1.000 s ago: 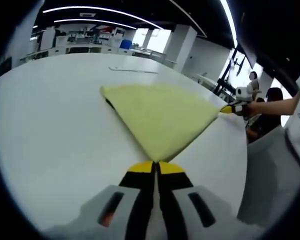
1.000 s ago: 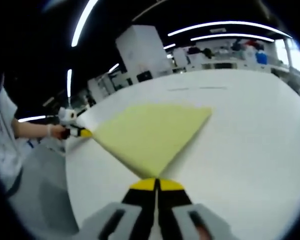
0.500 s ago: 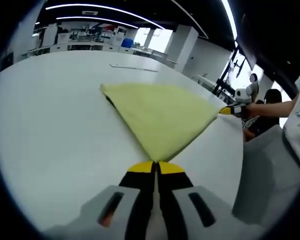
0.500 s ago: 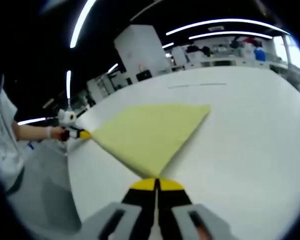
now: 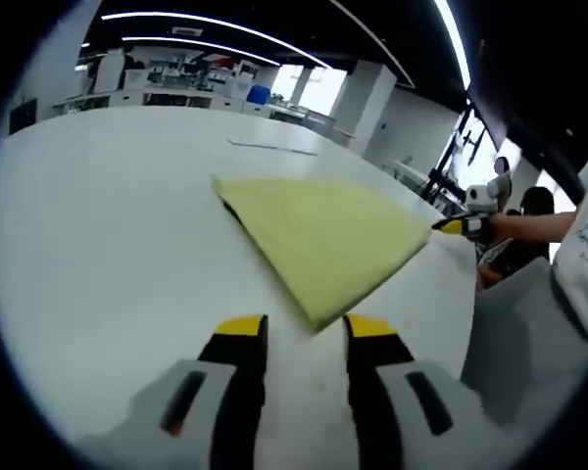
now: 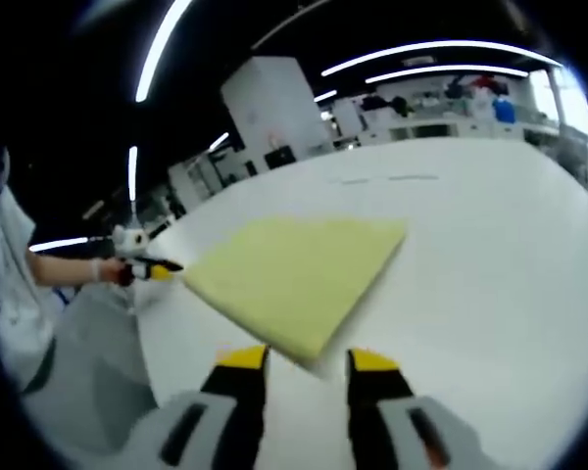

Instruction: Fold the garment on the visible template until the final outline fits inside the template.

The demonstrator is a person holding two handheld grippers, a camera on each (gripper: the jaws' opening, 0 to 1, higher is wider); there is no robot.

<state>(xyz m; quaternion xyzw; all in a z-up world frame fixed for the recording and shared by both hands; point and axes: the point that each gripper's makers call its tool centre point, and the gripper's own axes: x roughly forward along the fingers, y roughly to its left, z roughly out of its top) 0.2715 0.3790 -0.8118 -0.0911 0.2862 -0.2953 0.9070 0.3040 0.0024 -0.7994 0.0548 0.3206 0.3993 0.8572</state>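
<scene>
The yellow garment (image 5: 323, 235) lies folded flat on the white desk (image 5: 98, 225), near the desk's edge. One corner points at the left gripper (image 5: 302, 331), whose jaws stand apart with nothing between them, the corner just ahead of the tips. In the right gripper view the garment (image 6: 294, 269) points another corner at the right gripper (image 6: 307, 359), its jaws likewise parted and empty. A thin line (image 5: 272, 147) marks the desk beyond the garment. A person's hand (image 6: 103, 269) shows at the desk's edge.
</scene>
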